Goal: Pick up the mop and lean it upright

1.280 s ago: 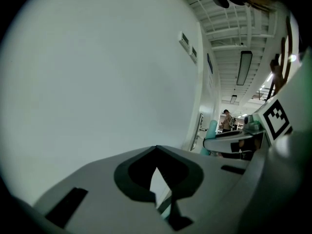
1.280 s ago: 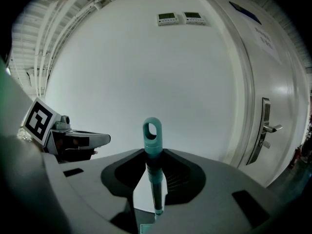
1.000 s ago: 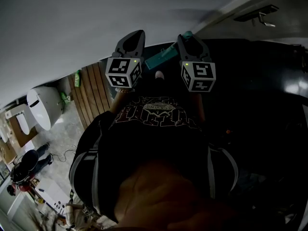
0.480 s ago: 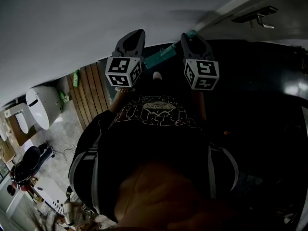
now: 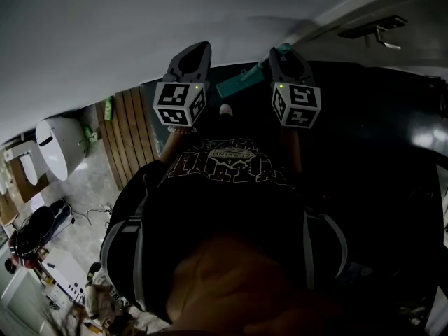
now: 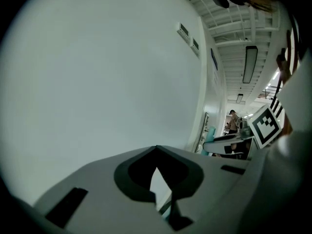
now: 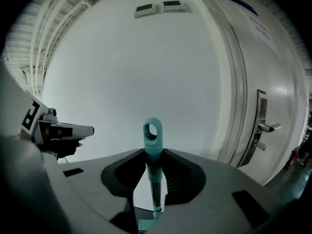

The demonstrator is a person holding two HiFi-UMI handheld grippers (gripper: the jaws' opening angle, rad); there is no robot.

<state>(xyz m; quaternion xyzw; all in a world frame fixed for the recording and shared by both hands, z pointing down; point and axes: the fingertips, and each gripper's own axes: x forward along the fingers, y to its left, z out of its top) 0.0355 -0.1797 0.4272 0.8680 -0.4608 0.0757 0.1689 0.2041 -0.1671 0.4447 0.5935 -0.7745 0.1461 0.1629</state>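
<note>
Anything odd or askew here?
Nothing stands out: the mop handle sits straight in the right gripper's jaws, the left gripper is empty, and nothing looks spilled or broken.

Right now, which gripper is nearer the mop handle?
Right. The right gripper grips the mop handle between its jaws; the left gripper hangs off to its left, empty, clear of the handle.

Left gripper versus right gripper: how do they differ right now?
The right gripper clamps the teal mop handle; the left gripper holds nothing, its jaws closed together. The right gripper faces a door; the left gripper faces white wall. Both are grey and carry marker cubes.
</note>
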